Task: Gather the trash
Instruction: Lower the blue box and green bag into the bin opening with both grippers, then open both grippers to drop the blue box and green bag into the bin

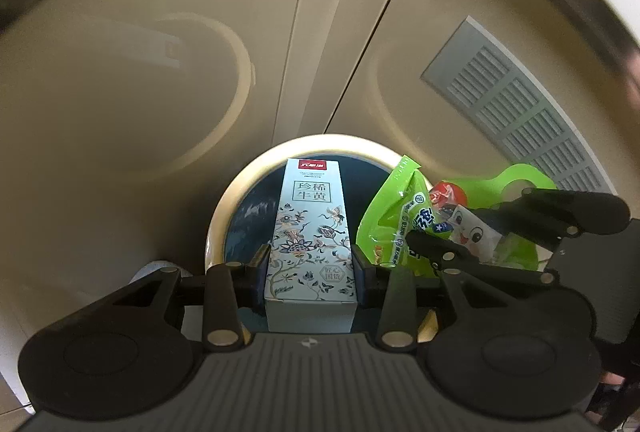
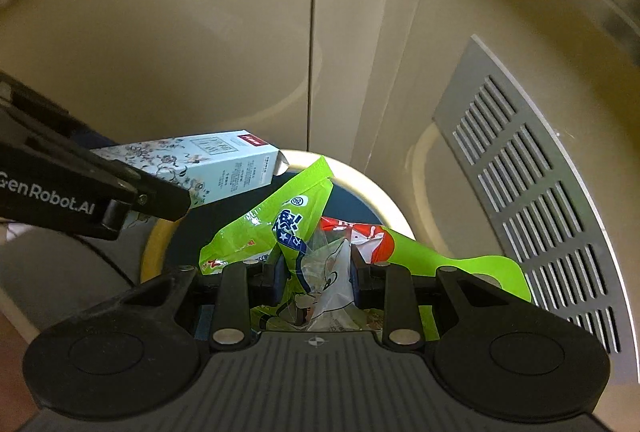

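Observation:
My left gripper point(image 1: 311, 268) is shut on a pale blue flowered carton point(image 1: 310, 228) and holds it over the round bin point(image 1: 224, 208), which has a cream rim and a dark inside. My right gripper point(image 2: 316, 272) is shut on a crumpled green snack wrapper point(image 2: 296, 220) and holds it over the same bin point(image 2: 384, 204). In the left wrist view the wrapper point(image 1: 394, 216) and the right gripper's black fingers point(image 1: 440, 252) are just right of the carton. In the right wrist view the carton point(image 2: 224, 164) and the left gripper's black body point(image 2: 60, 192) are at the left.
Beige wall panels point(image 1: 200, 52) with a vertical seam stand close behind the bin. A grey slotted vent grille point(image 1: 516, 104) is on the wall at the right; it also shows in the right wrist view point(image 2: 532, 192). A white object point(image 1: 150, 270) lies low at the left.

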Available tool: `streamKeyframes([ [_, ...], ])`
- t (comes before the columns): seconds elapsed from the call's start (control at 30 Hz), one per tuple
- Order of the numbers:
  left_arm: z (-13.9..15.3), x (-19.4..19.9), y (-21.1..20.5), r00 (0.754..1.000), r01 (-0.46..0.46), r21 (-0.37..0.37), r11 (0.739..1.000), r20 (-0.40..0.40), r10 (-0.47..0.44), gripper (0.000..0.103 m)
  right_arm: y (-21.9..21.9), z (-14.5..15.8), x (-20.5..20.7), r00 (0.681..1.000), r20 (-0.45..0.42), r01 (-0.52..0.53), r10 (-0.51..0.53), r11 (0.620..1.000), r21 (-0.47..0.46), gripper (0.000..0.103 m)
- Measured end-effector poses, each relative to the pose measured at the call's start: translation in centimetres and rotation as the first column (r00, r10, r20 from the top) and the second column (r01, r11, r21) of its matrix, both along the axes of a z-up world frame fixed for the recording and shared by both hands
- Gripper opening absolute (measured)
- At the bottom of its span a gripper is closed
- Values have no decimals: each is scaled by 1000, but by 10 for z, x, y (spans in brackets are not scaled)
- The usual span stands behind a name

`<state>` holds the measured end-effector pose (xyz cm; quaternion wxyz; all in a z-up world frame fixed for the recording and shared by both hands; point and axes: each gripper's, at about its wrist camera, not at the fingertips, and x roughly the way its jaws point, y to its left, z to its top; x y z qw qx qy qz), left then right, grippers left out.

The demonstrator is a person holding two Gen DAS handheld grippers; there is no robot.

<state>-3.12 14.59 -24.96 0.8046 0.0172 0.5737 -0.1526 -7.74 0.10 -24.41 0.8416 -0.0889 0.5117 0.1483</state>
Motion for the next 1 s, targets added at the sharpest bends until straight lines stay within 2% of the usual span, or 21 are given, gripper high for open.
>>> streamKeyframes([
  [0.17, -18, 12, -5, 999, 2, 23, 1000, -37, -1, 44, 8, -12, 11, 999, -32, -13, 13, 1000, -8, 32],
  [0.43, -37, 25, -12, 997, -5, 21, 1000, -73, 7, 44, 7, -27, 22, 997, -77, -7, 11, 999, 53, 33],
  [1.0, -46, 33, -17, 994, -4, 34, 999, -106, 7, 44, 13, -54, 43, 991, -129, -21, 29, 998, 57, 34],
])
